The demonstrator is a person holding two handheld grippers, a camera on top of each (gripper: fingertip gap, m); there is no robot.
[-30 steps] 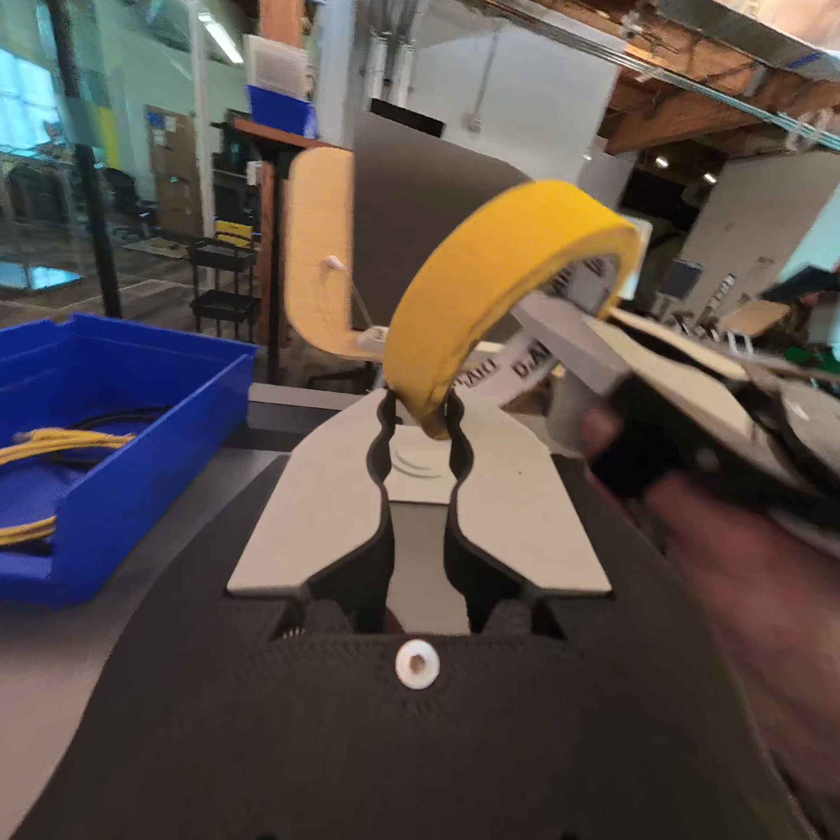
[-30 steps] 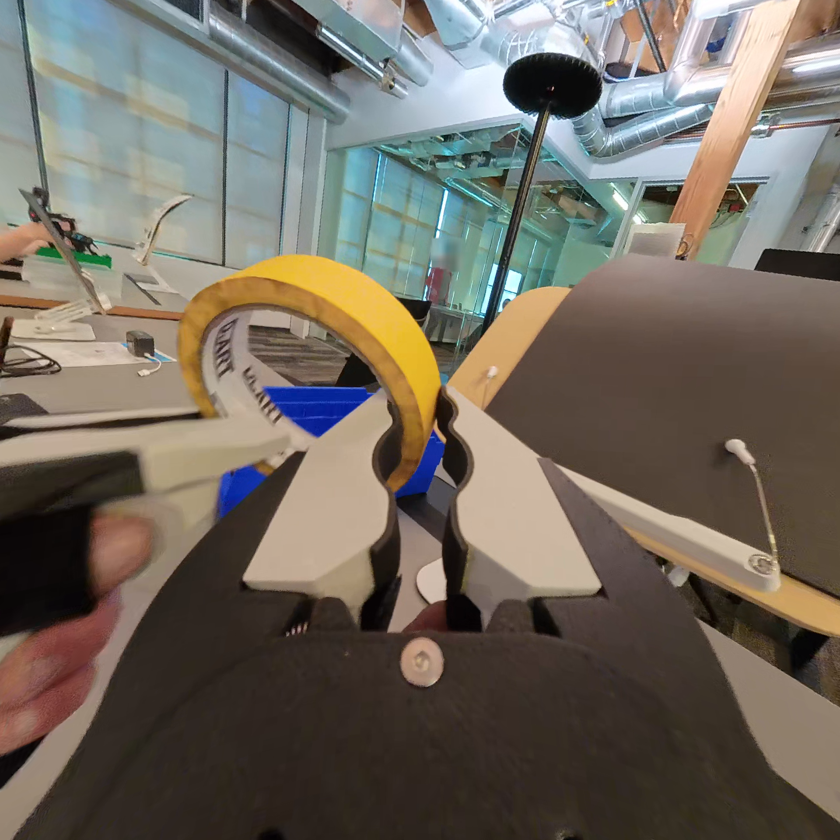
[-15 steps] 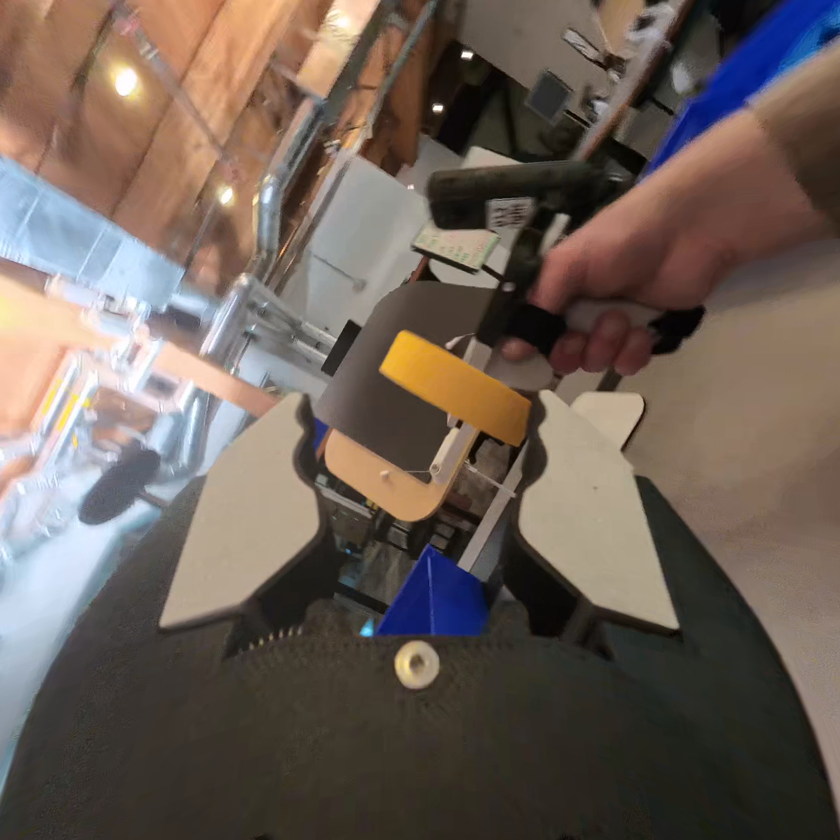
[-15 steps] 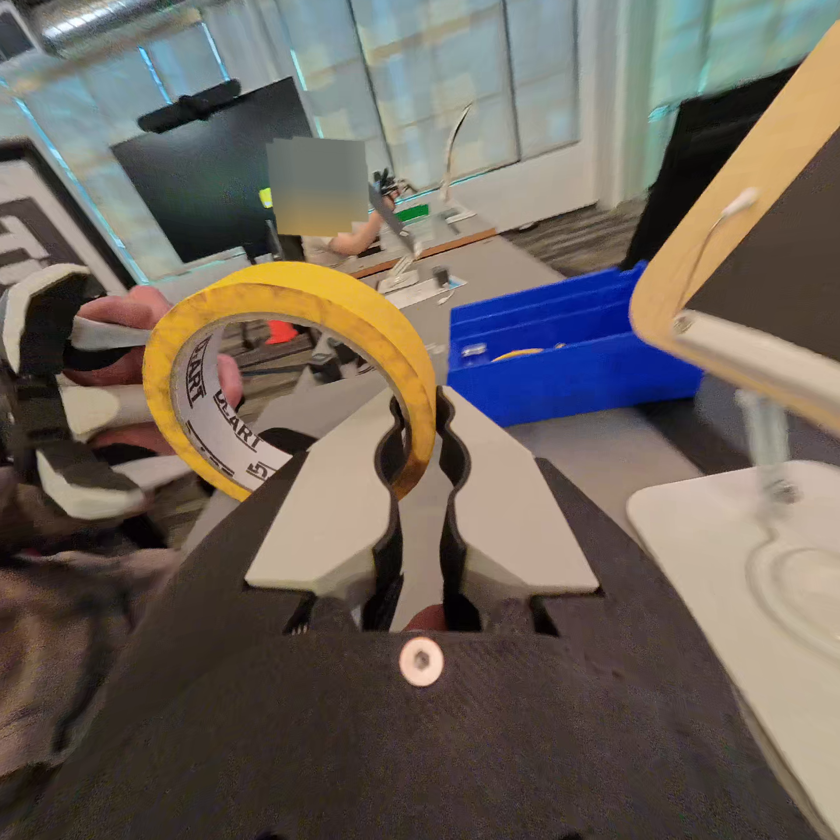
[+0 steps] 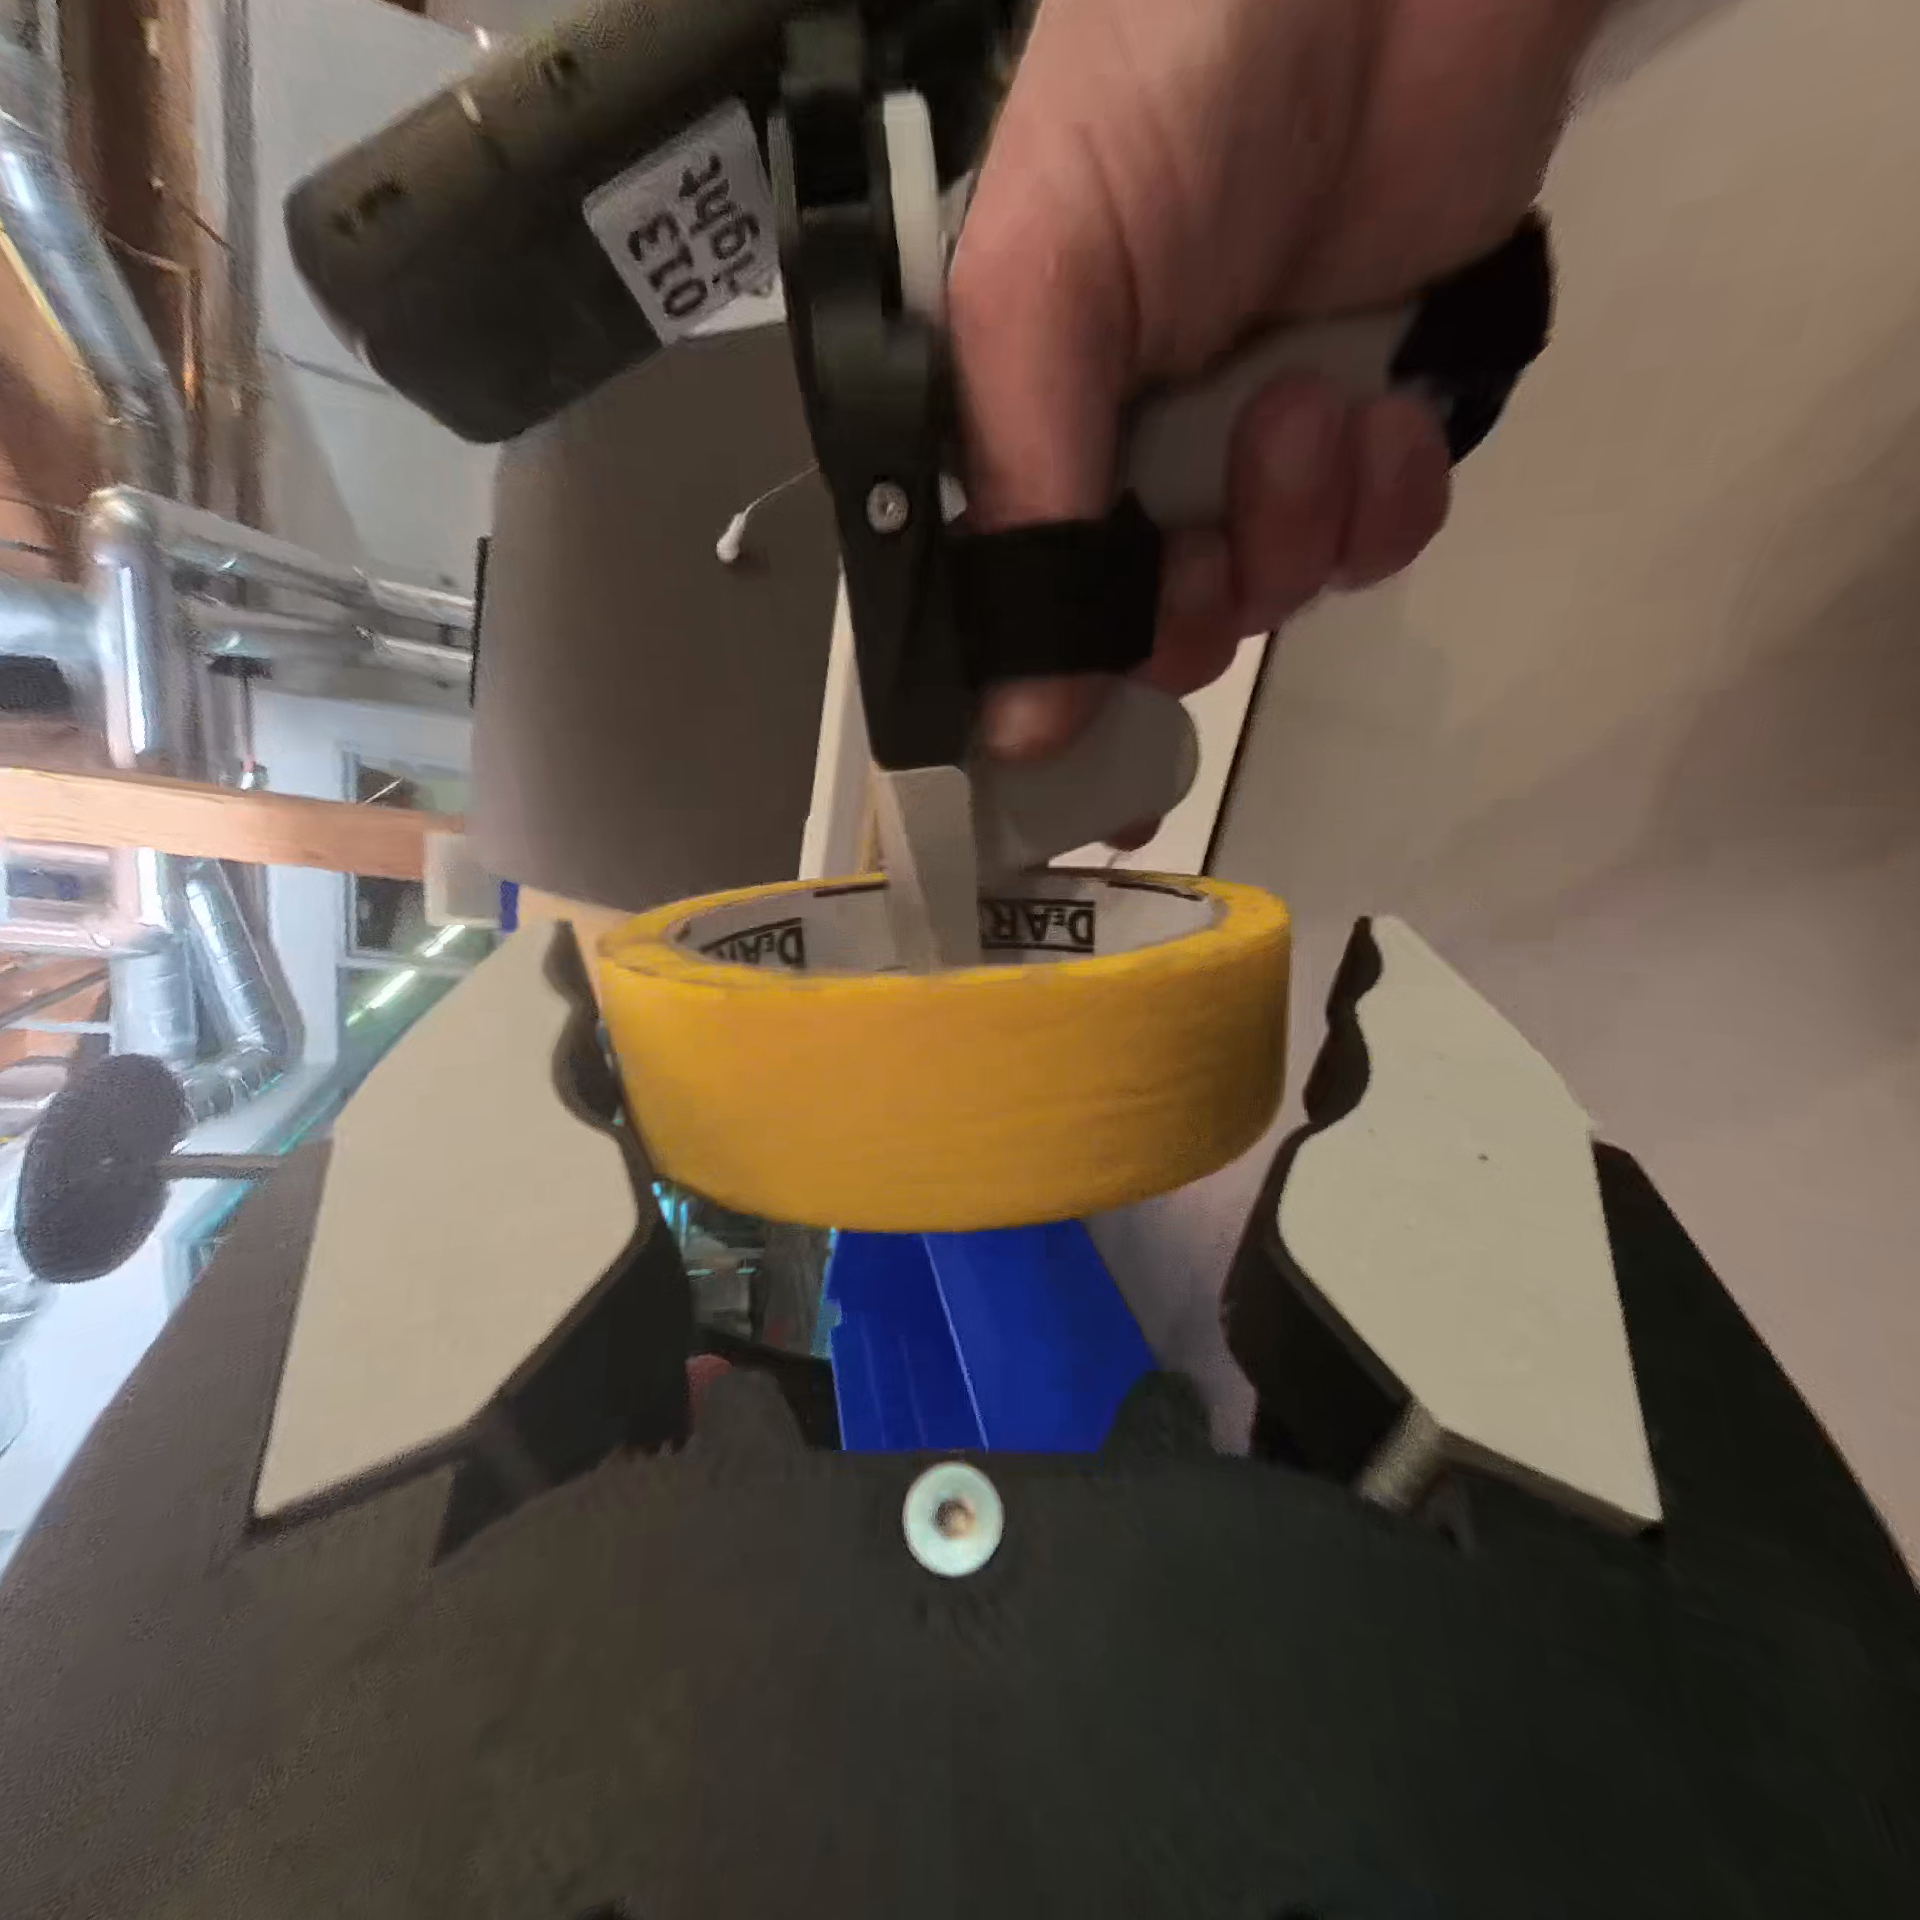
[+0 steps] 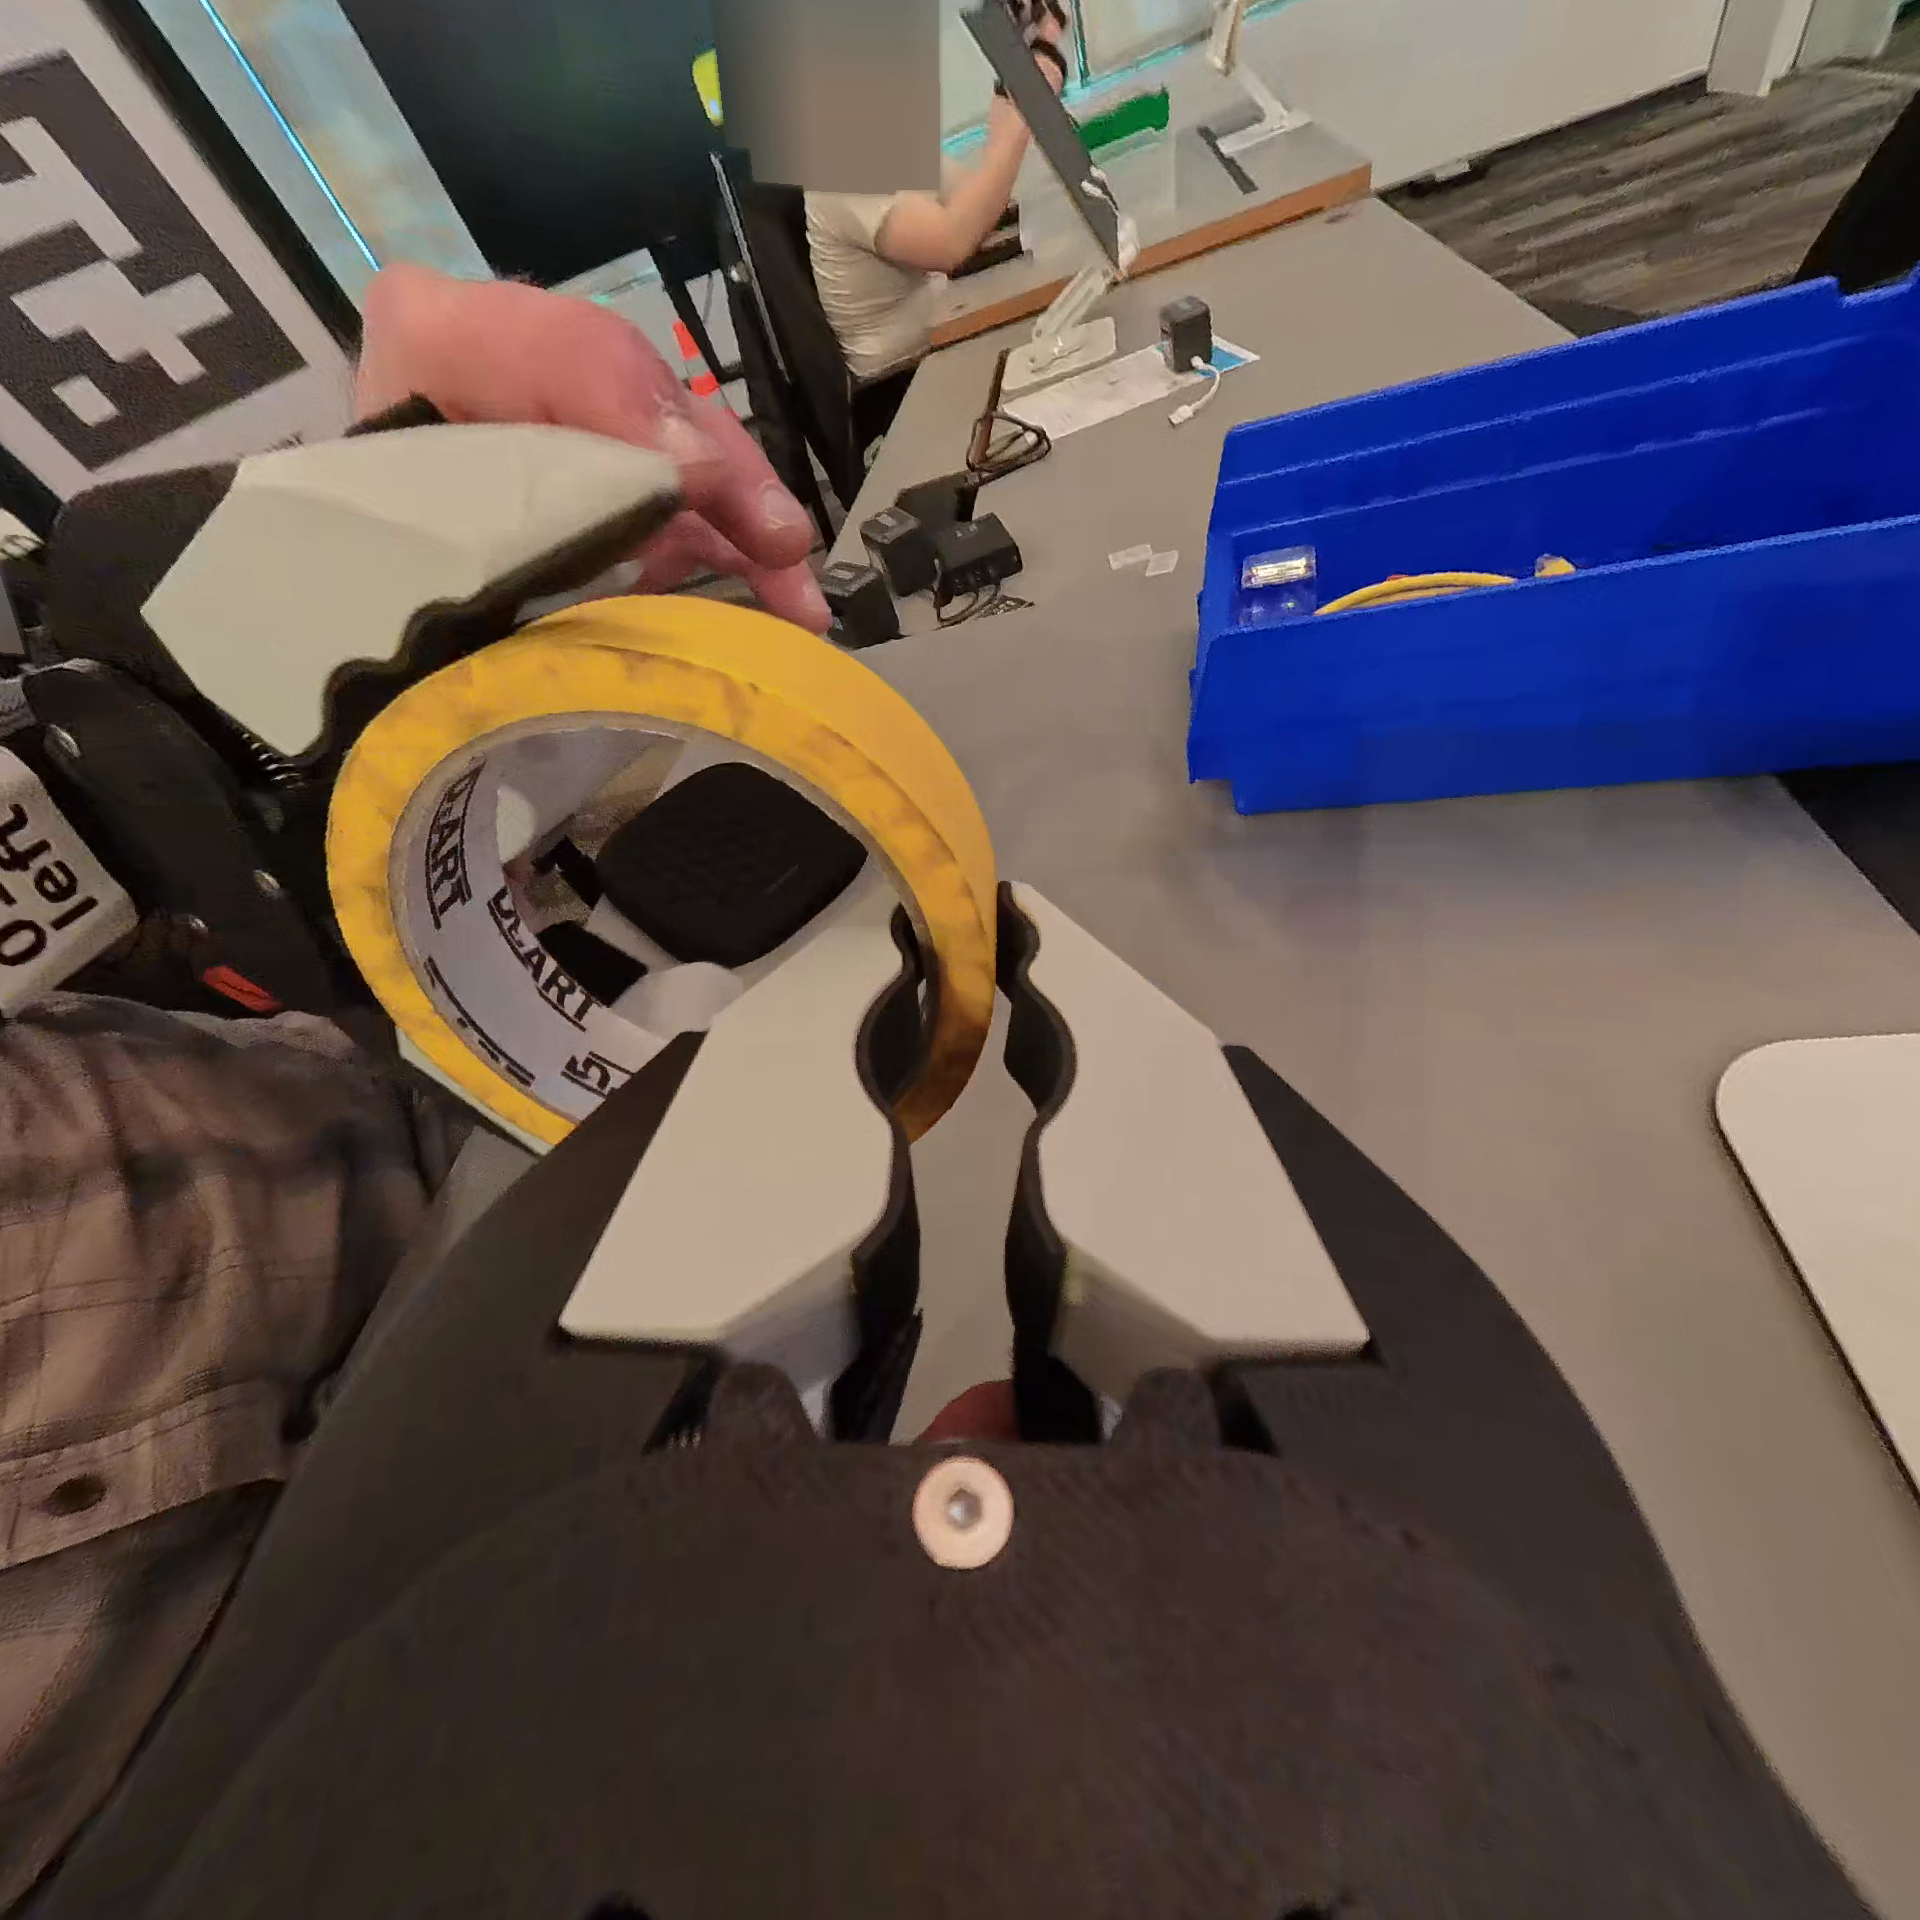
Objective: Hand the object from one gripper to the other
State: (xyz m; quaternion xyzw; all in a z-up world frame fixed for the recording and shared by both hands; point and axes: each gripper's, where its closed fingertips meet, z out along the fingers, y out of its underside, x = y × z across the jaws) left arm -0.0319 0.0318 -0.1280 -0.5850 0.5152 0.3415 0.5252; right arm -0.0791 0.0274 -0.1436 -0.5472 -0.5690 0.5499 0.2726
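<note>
Yellow masking-tape roll with white cardboard core (image 6: 665, 862) is off the grey tabletop (image 6: 1351, 935), in the air, pinched through its wall by the right claw (image 6: 951, 997): one finger inside the ring, one outside, clenched on the band at the roll's near-right edge. In the left wrist view the same roll (image 5: 945, 1060) sits broadside between the spread fingers of the left claw (image 5: 961, 1029), released wide. Its left finger looks close to or touching the roll's side; the right finger is clearly apart from it. The right claw (image 5: 925, 894) comes down into the ring from above there, with the person's hand (image 5: 1226, 343) on its handle.

Key relation: the roll's ring axis runs roughly up-down in the left view, so the left claw straddles the full outer diameter, not the band thickness. In the right view one left-claw finger (image 6: 416, 582) lies over the roll's far top rim. The left claw is placed to take it; my guess is it must close across the width before the right lets go. Blue plastic bin (image 6: 1558, 582) is well off to the side, not involved.
</note>
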